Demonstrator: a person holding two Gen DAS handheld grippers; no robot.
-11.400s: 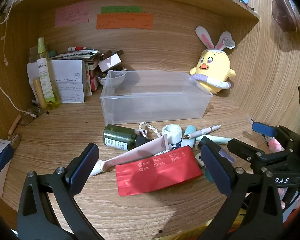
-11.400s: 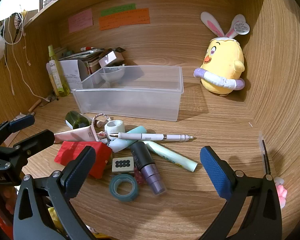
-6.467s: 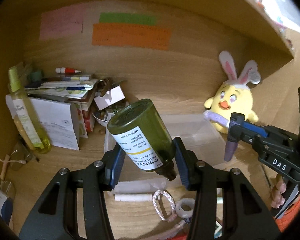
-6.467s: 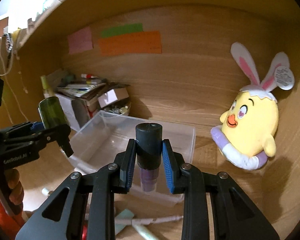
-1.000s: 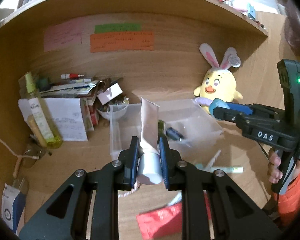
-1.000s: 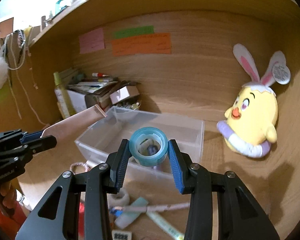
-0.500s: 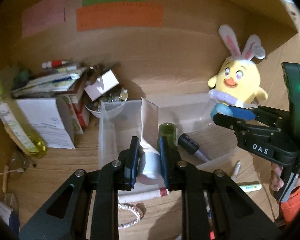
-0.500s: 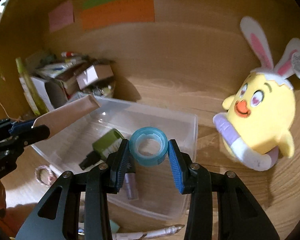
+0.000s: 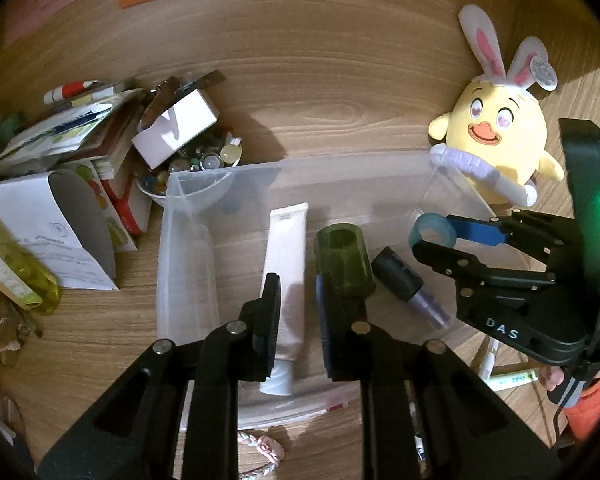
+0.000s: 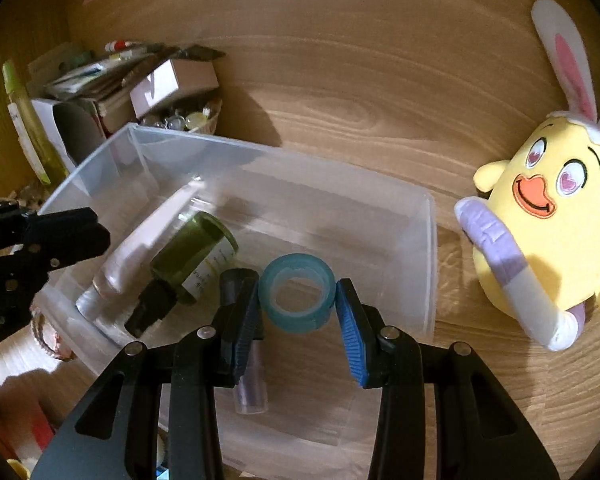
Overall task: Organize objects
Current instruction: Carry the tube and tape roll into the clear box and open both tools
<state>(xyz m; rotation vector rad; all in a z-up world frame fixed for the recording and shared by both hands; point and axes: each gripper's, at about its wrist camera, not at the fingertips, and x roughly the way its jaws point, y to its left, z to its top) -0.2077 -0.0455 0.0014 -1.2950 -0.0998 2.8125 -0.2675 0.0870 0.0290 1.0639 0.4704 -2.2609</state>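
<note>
A clear plastic bin (image 9: 188, 184) (image 10: 428, 216) holds a green bottle (image 9: 342, 258) (image 10: 192, 256), a black-capped purple tube (image 9: 408, 284) (image 10: 240, 280) and a white cream tube (image 9: 286, 248) (image 10: 140, 244). My left gripper (image 9: 298, 312) is open over the bin; the cream tube lies below, between its fingers, free of the pads. My right gripper (image 10: 298, 308) hovers over the bin's right part, shut on a teal tape roll (image 10: 298, 292) (image 9: 432, 232).
A yellow bunny-eared plush (image 9: 496, 152) (image 10: 548, 216) sits right of the bin. A bowl of beads (image 9: 196, 168), boxes and papers (image 9: 60, 200) and a yellow spray bottle (image 9: 16, 276) stand at the left. Pens (image 9: 512, 376) and a braided cord (image 9: 260, 452) lie in front.
My left gripper lowered into the bin and opened, and the cream tube now lies on the bin floor. My right gripper moved lower over the bin with the tape roll.
</note>
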